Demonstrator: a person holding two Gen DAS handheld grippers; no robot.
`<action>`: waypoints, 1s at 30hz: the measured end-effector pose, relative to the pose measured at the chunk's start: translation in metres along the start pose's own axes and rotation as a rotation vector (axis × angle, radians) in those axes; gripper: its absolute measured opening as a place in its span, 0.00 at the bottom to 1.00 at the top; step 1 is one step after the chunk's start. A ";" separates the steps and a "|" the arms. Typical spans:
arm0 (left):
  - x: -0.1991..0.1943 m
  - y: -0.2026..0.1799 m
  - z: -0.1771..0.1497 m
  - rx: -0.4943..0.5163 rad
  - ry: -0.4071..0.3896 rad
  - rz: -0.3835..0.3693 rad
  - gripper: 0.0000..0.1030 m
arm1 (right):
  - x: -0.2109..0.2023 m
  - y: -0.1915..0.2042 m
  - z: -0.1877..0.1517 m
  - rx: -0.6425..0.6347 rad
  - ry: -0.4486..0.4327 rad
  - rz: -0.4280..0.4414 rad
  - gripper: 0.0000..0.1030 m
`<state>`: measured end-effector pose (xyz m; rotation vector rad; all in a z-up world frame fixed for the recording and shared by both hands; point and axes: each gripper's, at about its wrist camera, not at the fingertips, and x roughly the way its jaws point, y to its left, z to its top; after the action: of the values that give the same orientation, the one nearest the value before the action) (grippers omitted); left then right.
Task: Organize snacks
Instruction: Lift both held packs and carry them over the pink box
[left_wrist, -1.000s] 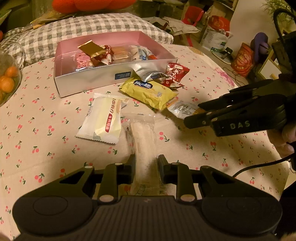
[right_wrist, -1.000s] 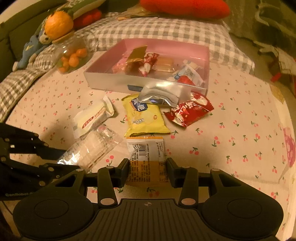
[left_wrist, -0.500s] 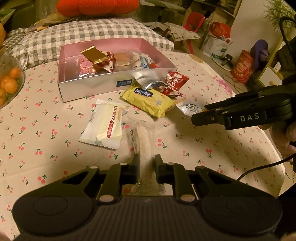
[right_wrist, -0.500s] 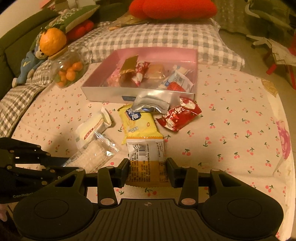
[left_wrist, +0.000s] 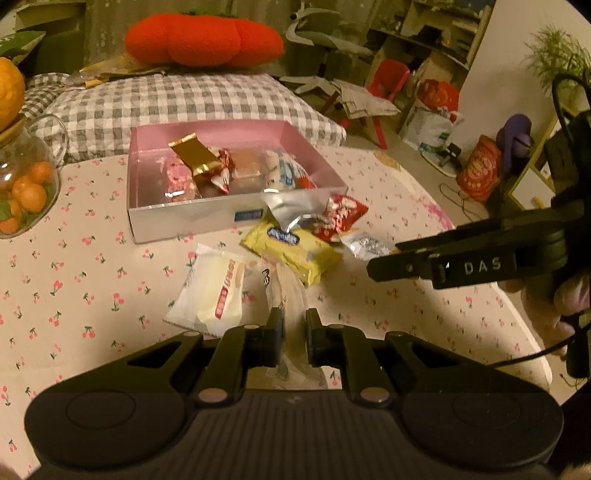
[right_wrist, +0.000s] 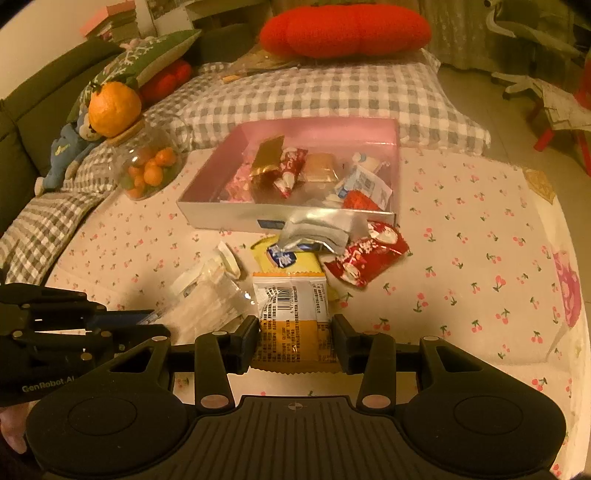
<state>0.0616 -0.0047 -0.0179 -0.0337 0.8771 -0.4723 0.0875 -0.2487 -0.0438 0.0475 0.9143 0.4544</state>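
Note:
My left gripper (left_wrist: 294, 325) is shut on a clear-wrapped pale snack (left_wrist: 287, 291), lifted off the cloth. My right gripper (right_wrist: 295, 332) is shut on an orange-and-white packet (right_wrist: 291, 314) with a barcode, also raised. Beyond them stands the pink box (left_wrist: 177, 218) (right_wrist: 221, 218) holding several wrapped snacks. Loose in front of it lie a white packet (left_wrist: 214, 291), a yellow packet (left_wrist: 291, 247) (right_wrist: 288, 258), a silver pouch (left_wrist: 291, 206) (right_wrist: 314, 229) leaning on the box wall, and a red packet (left_wrist: 341, 216) (right_wrist: 365, 254).
A glass jar of small oranges (left_wrist: 22, 184) (right_wrist: 147, 166) stands left of the box. A checked pillow (left_wrist: 177, 99) and a red cushion (right_wrist: 343, 27) lie behind. The cherry-print cloth (right_wrist: 480, 240) ends at the table's right edge, above floor clutter.
Both grippers have risen with their packets. The left jaws have narrowed onto the clear-wrapped snack and lifted it off the cloth. The right grip is unchanged.

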 end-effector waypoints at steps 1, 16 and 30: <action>-0.001 0.001 0.002 -0.007 -0.008 0.002 0.11 | 0.000 0.000 0.002 0.003 -0.004 0.000 0.40; 0.000 0.040 0.038 -0.089 -0.074 0.062 0.09 | 0.007 -0.009 0.038 0.092 -0.037 -0.008 0.40; 0.020 0.065 0.061 -0.094 -0.042 0.085 0.06 | 0.041 -0.013 0.074 0.151 -0.054 -0.011 0.40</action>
<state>0.1428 0.0355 -0.0079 -0.0915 0.8559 -0.3501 0.1706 -0.2333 -0.0318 0.1917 0.8945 0.3720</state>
